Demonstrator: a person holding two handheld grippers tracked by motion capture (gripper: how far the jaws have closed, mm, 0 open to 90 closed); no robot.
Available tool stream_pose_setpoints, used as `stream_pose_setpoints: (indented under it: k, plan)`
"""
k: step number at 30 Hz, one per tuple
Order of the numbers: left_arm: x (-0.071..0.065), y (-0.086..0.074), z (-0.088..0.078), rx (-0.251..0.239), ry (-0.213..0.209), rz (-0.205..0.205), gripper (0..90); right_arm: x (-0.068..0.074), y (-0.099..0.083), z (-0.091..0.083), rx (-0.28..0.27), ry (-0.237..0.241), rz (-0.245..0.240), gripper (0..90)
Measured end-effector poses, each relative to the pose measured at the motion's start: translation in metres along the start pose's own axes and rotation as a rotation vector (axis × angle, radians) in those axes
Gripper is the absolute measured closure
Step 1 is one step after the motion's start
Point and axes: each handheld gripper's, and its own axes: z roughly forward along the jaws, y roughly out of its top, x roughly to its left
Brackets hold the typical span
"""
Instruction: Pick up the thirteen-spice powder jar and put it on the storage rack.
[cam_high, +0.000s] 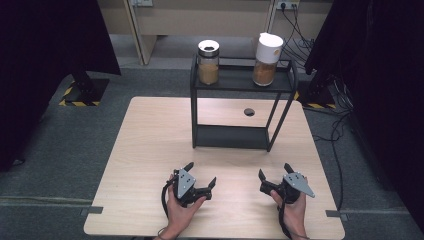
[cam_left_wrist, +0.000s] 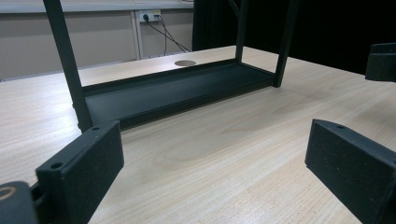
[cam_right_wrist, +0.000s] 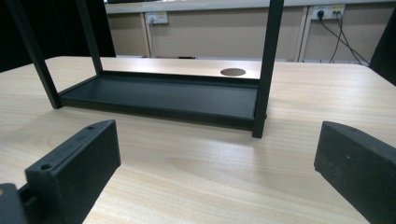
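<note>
Two hand-held grippers, left hand-held gripper (cam_high: 201, 176) and right hand-held gripper (cam_high: 275, 172), rest on the worktop (cam_high: 150, 145) with jaws wide apart, holding nothing. Ahead of them stands one black rack (cam_high: 240, 80) carrying two jars (cam_high: 208, 62), both on its top shelf.

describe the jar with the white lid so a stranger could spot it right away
On the wooden table stands a black two-tier rack. Two jars sit on its top shelf; this jar is at the right end. A tall white lid sets it apart from the neighbouring jar, which has a dark, silver-rimmed top.
</note>
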Motion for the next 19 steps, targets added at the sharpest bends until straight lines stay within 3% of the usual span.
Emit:
stream_pose_setpoints:
  k: [19]
  plan:
    - [0.0001,-0.0018,-0.0011,-0.010,0.001,-0.002,3.6,-0.0009,-0.0023,-0.0019,-0.011,-0.004,0.021,0.3]
